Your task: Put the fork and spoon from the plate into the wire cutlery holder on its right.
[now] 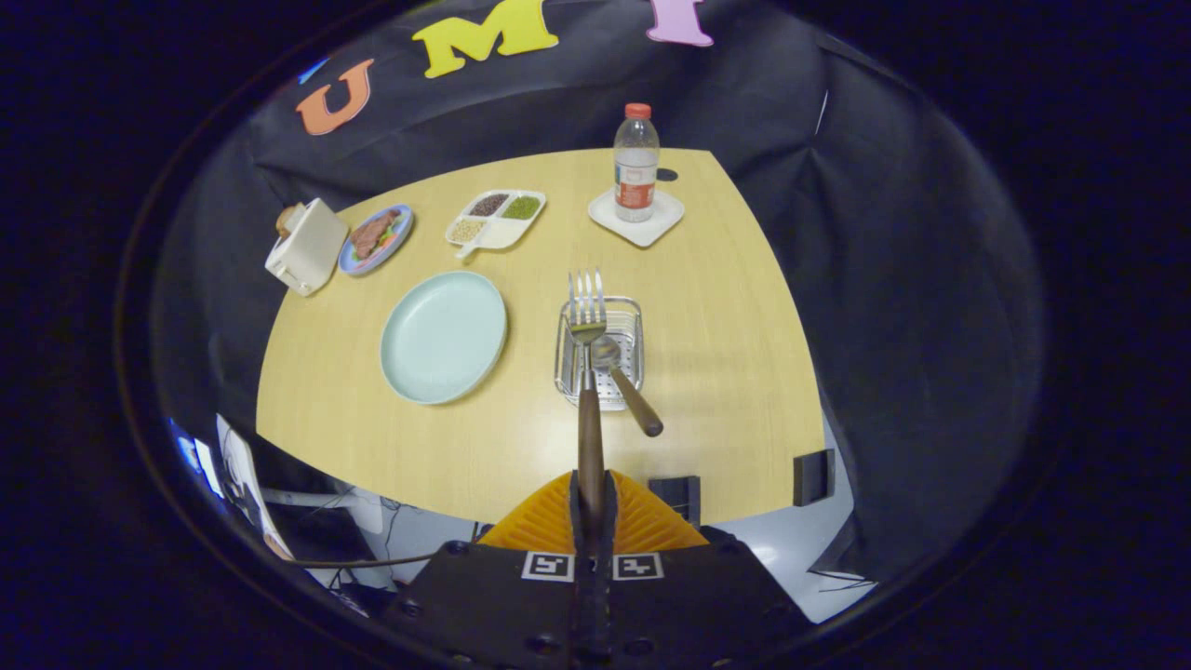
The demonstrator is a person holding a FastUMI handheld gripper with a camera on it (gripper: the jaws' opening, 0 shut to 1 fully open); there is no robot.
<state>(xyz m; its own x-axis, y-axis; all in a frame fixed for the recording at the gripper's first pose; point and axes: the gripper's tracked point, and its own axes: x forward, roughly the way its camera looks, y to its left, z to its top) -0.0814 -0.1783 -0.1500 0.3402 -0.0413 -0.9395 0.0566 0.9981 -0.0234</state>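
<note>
Above the small wire cutlery holder (pixel 600 354), where the wooden-handled spoon (pixel 625 383) already leans, the gripper (pixel 592 507) pinches the wooden-handled steel fork (pixel 588 372), which could snag the rim or tip it.

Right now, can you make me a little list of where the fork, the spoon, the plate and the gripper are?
fork: held by its handle between the gripper's fingers, prongs over the wire cutlery holder
spoon: already in the holder, handle sticking out
plate: beside the holder, nothing on it
gripper: shut on the fork handle
table: also holds a water bottle
</note>
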